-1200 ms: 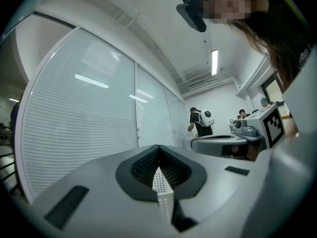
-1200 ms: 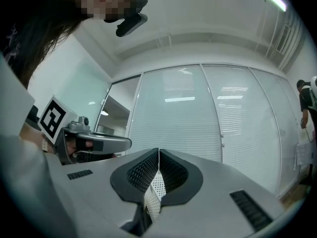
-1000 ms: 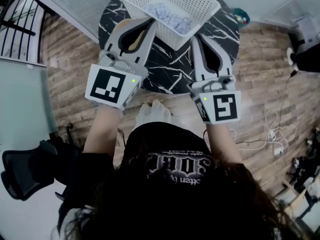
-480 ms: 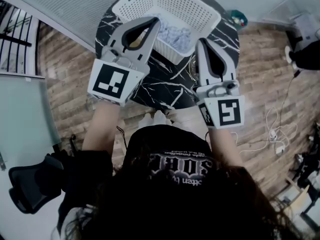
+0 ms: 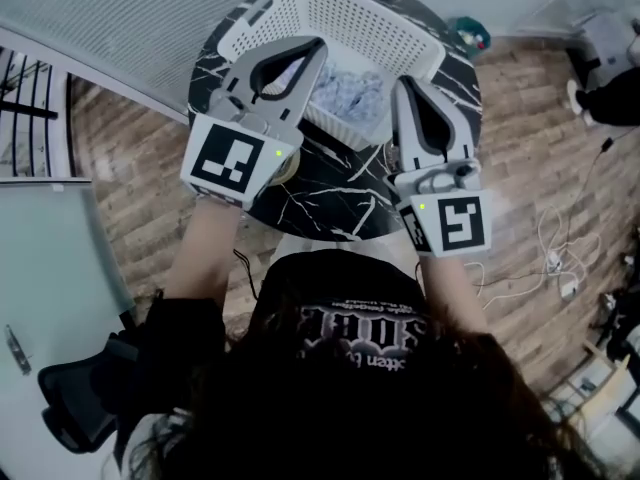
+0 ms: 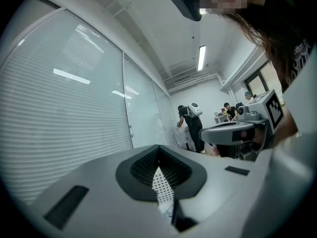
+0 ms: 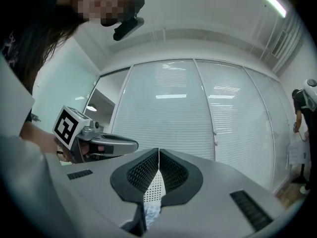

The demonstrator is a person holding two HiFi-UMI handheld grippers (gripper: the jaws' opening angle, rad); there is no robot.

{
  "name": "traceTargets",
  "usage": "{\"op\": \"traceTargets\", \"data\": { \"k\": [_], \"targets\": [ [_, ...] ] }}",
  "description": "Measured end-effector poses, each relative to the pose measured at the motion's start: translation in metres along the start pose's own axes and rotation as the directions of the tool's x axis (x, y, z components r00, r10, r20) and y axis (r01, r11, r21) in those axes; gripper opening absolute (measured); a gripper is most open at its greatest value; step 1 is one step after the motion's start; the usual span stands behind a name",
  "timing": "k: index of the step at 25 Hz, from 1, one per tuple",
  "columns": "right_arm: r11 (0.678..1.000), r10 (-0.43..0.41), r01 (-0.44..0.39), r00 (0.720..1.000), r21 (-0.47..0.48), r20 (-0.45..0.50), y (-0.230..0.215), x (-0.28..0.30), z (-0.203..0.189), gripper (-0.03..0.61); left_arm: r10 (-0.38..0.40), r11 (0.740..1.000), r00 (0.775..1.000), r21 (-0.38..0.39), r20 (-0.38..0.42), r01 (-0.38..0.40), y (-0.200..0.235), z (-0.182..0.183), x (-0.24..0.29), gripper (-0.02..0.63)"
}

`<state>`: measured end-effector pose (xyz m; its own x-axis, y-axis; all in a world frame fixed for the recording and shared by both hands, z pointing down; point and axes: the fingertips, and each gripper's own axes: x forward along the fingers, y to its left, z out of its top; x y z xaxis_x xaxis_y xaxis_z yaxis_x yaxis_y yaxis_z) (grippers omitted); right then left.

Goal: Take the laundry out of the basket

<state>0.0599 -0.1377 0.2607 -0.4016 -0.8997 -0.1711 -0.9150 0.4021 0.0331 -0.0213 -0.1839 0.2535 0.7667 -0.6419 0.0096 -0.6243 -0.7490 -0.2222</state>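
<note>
Hovering left gripper (image 5: 318,46) over white mesh basket (image 5: 345,3), we had its jaws pressed together, nothing between them. Right gripper (image 5: 402,86) sat at basket's near rim, jaws likewise closed tip to tip, empty. Pale blue laundry (image 5: 350,86) lay bunched inside basket, between both grippers in head view. Basket stood on round black marbled worktop (image 5: 330,193).

The basket (image 5: 372,23) stands on the far part of the tabletop (image 5: 320,193) with the laundry (image 5: 352,90) in it, the left gripper (image 5: 316,46) above its near-left side, the right gripper (image 5: 401,84) by its near-right wall.
</note>
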Motion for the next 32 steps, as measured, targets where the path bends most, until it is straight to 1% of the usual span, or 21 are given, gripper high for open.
{"op": "traceTargets", "data": {
  "k": [4,9,11,14,18,19,20,21,23,25,27,29,30,32],
  "targets": [
    [1.000,-0.011,0.011,1.000,0.003,-0.002,-0.004,0.007,-0.003,0.028,-0.046,0.999,0.998,0.009,-0.036,0.046,0.005,-0.010,0.011,0.002],
    [1.000,-0.001,0.002,1.000,0.014,-0.001,-0.012,0.016,-0.007,0.028,-0.067,0.998,0.997,0.011,-0.049,0.068,0.006,-0.021,0.028,0.002],
    [0.999,0.005,-0.005,1.000,0.032,-0.005,-0.018,0.020,-0.008,0.028,-0.085,0.996,0.994,0.027,-0.064,0.086,0.005,-0.025,0.036,0.002],
    [0.998,0.009,-0.009,1.000,0.055,0.000,-0.030,0.025,-0.009,0.028,-0.114,0.991,0.990,0.054,-0.089,0.119,0.002,-0.030,0.047,0.071],
    [0.998,0.018,-0.018,1.000,0.066,0.001,-0.044,0.031,-0.012,0.028,-0.159,0.985,0.978,0.041,-0.133,0.166,0.001,-0.041,0.059,0.100],
    [0.997,0.023,-0.023,1.000,0.069,0.000,-0.046,0.033,-0.012,0.028,-0.182,0.982,0.972,0.028,-0.149,0.188,0.000,-0.045,0.062,0.120],
    [0.997,0.027,-0.027,1.000,0.072,-0.001,-0.047,0.034,-0.013,0.028,-0.212,0.976,0.963,0.010,-0.164,0.217,-0.002,-0.049,0.065,0.168],
    [0.997,0.031,-0.031,1.000,0.076,-0.002,-0.049,0.036,-0.014,0.028,-0.245,0.969,0.953,-0.006,-0.180,0.248,-0.004,-0.053,0.068,0.201],
    [0.996,0.039,-0.038,0.999,0.082,-0.005,-0.052,0.039,-0.016,0.028,-0.306,0.951,0.926,-0.016,-0.219,0.310,-0.009,-0.060,0.074,0.238],
    [0.995,0.048,-0.047,0.999,0.092,-0.009,-0.054,0.041,-0.019,0.028,-0.359,0.927,0.889,0.001,-0.284,0.375,-0.014,-0.072,0.079,0.266],
    [0.993,0.055,-0.054,0.998,0.101,-0.009,-0.055,0.044,-0.021,0.028,-0.413,0.892,0.835,0.023,-0.364,0.451,-0.022,-0.086,0.084,0.290],
    [0.994,0.058,-0.057,0.998,0.097,-0.005,-0.058,0.047,-0.020,0.028,-0.457,0.856,0.776,0.023,-0.434,0.517,-0.027,-0.099,0.089,0.298],
    [0.995,0.056,-0.056,0.998,0.086,-0.002,-0.059,0.049,-0.019,0.028,-0.472,0.842,0.751,0.016,-0.463,0.539,-0.029,-0.106,0.092,0.298],
    [0.996,0.057,-0.057,0.998,0.062,0.001,-0.061,0.052,-0.018,0.028,-0.485,0.825,0.711,0.003,-0.510,0.565,-0.028,-0.119,0.099,0.298]
  ]
}}
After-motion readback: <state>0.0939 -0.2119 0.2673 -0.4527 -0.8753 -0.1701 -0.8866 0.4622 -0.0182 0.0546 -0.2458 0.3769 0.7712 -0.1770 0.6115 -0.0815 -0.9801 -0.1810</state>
